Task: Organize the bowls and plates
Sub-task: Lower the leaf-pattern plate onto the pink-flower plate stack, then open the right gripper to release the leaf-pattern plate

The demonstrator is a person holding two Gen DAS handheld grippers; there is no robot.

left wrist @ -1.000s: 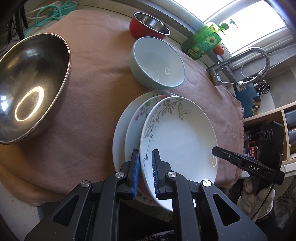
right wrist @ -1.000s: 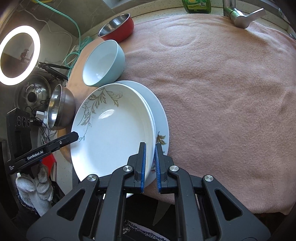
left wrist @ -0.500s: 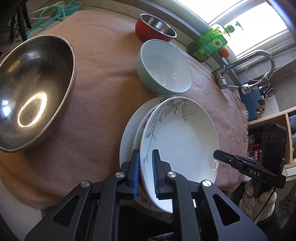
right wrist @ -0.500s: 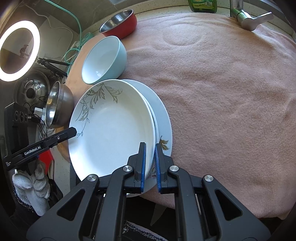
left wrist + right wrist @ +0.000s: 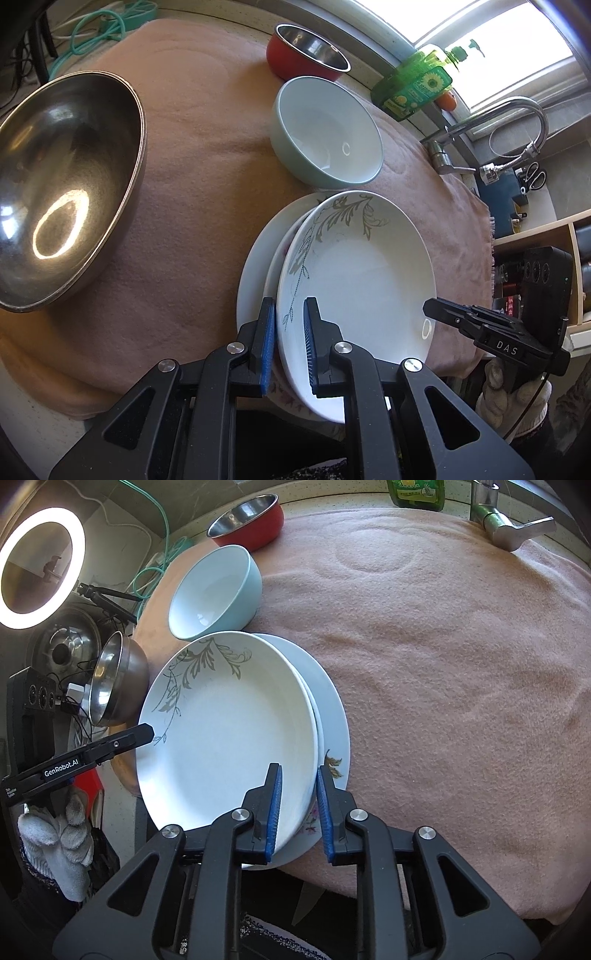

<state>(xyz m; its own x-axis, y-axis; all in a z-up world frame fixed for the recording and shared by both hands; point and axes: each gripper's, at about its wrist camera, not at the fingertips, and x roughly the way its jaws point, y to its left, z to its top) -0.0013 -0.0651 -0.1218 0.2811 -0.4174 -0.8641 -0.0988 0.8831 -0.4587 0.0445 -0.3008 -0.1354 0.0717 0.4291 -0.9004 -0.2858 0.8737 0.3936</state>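
With both grippers working opposite edges of the same dish, the left gripper [image 5: 289, 343] has its blue pads closed onto the near rim of the leaf-patterned plate [image 5: 354, 269], one pad under and one over the edge. Over on the other side, the right gripper [image 5: 298, 805] brackets the plate's far edge, but its jaws stand a little apart from the rim now, a narrow gap showing on each side, so it frames the rim and does not squeeze it.

That leaf-patterned plate [image 5: 225, 738] sits tilted on top of a stack: directly beneath it peeks a floral plate [image 5: 312, 821], and under that a larger white plate [image 5: 255, 266] with a small leaf motif at its edge. The whole stack rests on the pink blanket [image 5: 443, 664] at its near edge, overhanging slightly.

Just beyond the stack stands the light blue bowl [image 5: 325, 133], white inside, upright and very close to the plates. Behind it, near the back edge of the blanket, is the red bowl [image 5: 306, 51] with a steel lining. Off to the left gripper's side, well apart from the plates, the big stainless steel bowl [image 5: 66, 177] sits on the cloth.

Farther back, a green dish soap bottle [image 5: 417, 85] stands by the window, with the faucet [image 5: 509, 118] beside it. A ring light [image 5: 40, 572] glows in the right wrist view.
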